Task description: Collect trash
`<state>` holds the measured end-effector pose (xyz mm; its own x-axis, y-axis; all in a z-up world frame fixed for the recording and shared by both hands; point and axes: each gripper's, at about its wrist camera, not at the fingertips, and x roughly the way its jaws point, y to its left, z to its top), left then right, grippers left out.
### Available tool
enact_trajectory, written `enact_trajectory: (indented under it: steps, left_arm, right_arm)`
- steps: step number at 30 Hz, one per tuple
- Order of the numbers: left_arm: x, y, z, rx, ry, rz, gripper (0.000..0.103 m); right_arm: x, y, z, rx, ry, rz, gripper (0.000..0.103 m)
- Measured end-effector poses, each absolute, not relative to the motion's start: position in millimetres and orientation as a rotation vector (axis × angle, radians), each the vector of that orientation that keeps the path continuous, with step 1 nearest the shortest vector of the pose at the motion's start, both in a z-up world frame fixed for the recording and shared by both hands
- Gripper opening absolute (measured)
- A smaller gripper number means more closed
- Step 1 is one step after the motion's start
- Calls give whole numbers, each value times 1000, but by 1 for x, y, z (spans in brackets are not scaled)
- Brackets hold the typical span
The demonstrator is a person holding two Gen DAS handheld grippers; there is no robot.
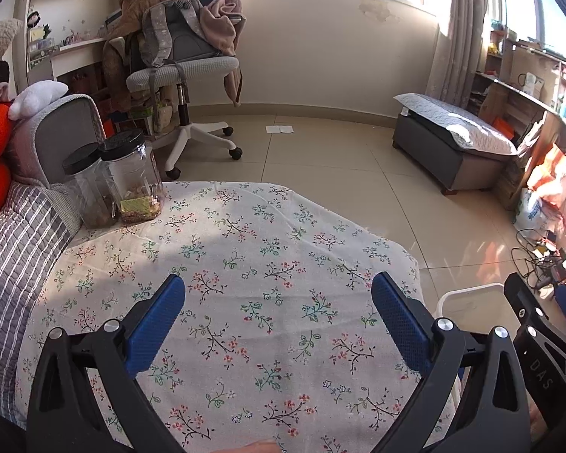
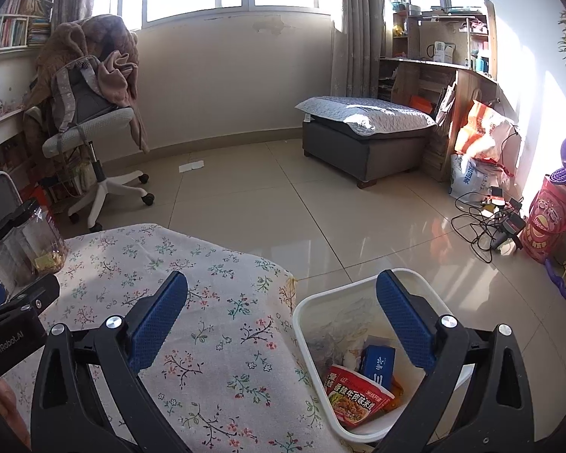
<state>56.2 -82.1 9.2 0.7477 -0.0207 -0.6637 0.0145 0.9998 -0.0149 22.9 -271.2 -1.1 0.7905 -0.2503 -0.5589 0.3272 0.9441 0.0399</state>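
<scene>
Both grippers, left and right, hang wide open and empty over the floral-print tablecloth, apparently cleared, since the red noodle packet and blue carton already lie in the white plastic bin beside it.

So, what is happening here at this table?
A person holds two tongs over a table with a floral cloth, collecting trash. Both the left tongs and the right tongs are open and hold nothing. The white bin beside the table already contains wrappers, among them a red noodle packet. Two jars stand at the table's far corner.
</scene>
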Motion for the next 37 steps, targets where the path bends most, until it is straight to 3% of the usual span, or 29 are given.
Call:
enact_trajectory:
  steps: [22,37]
  left_arm:
    - [38,-172,22,45,672,-137,95]
    - [34,-178,25,61,684,-145,95]
  right_arm:
    - [-5,-340,-4,244,578,-396,96]
    - [-10,-342,0,209,553,-431,96]
